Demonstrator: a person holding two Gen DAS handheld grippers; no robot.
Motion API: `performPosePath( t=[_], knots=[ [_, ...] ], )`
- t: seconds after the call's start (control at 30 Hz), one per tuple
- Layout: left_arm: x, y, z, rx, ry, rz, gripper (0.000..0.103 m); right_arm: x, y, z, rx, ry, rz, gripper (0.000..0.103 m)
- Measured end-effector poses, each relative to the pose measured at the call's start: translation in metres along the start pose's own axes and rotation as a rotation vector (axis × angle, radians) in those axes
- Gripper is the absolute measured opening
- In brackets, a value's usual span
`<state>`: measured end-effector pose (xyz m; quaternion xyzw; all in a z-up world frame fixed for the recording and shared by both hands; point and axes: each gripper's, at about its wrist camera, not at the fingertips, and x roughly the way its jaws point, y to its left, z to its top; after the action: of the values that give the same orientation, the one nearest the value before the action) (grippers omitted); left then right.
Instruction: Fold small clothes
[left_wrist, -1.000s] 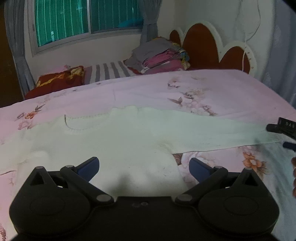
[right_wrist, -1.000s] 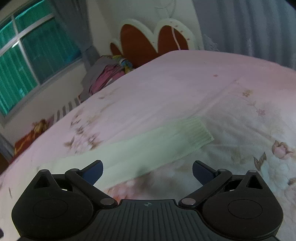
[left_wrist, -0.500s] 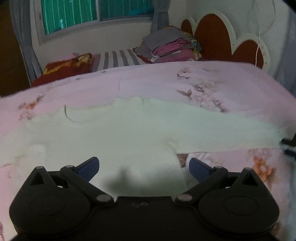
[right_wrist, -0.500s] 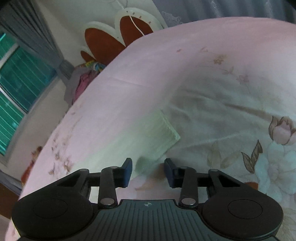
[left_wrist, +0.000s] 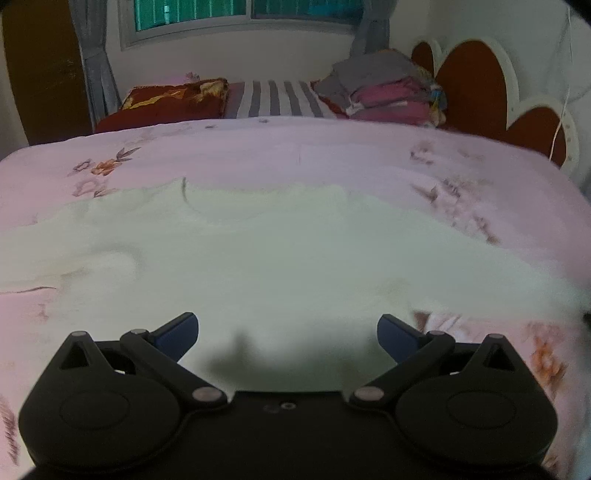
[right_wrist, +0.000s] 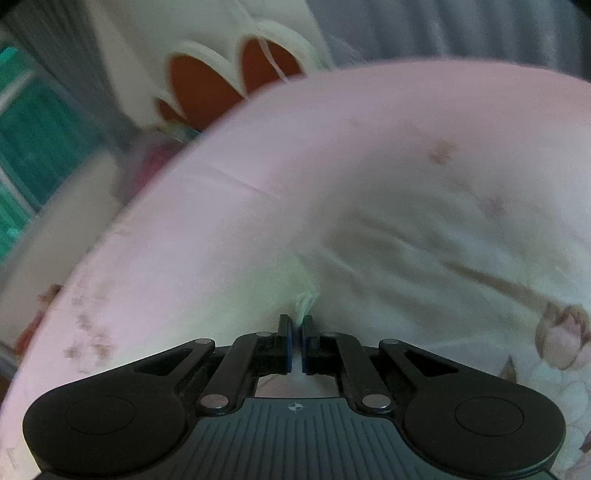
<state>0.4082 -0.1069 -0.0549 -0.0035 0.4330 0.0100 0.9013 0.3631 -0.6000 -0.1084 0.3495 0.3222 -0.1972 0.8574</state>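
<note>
Plenty of open bed (left_wrist: 332, 155) beyond the flat sweater (left_wrist: 295, 258), only the clothes pile (left_wrist: 384, 92) and headboard (left_wrist: 472, 88) crowd the far edge.

I see a bed (left_wrist: 295, 155) covered by a pink floral sheet filling most of my view. Behind its far edge a window (left_wrist: 243, 14) with green glass sits in a pale wall, grey curtains (left_wrist: 96, 55) hanging at either side. Right of the window stands a scalloped red-and-cream headboard (left_wrist: 476, 85). Between window and headboard lie a dark red pillow (left_wrist: 173, 99), a striped pillow (left_wrist: 273, 98) and a stack of folded clothes (left_wrist: 384, 90). The light is dim.
</note>
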Motion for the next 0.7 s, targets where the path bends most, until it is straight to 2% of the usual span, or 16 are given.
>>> performPosePath(
  t=[0.03, 0.1, 0.17, 0.33, 0.47, 0.7],
  knots=[
    [-0.002, 0.002, -0.001, 0.029, -0.01, 0.013, 0.103, 0.0, 0.003, 0.001, 0.004, -0.001, -0.01, 0.003],
    [-0.01, 0.006, -0.007, 0.075, -0.055, 0.022, 0.103, -0.007, 0.024, 0.0, -0.073, -0.034, -0.02, 0.003],
    [-0.014, 0.015, -0.01, 0.081, -0.07, 0.017, 0.103, -0.017, 0.043, -0.006, -0.101, -0.051, 0.042, 0.003],
    [-0.006, 0.044, -0.013, 0.059, -0.034, -0.001, 0.103, -0.027, 0.105, -0.036, -0.188, -0.006, 0.161, 0.003],
    [-0.005, 0.073, -0.017, 0.076, -0.054, -0.003, 0.103, -0.034, 0.159, -0.075, -0.272, 0.033, 0.222, 0.003],
    [-0.006, 0.139, -0.027, 0.062, -0.041, -0.02, 0.103, -0.036, 0.253, -0.156, -0.402, 0.109, 0.289, 0.003]
  ],
)
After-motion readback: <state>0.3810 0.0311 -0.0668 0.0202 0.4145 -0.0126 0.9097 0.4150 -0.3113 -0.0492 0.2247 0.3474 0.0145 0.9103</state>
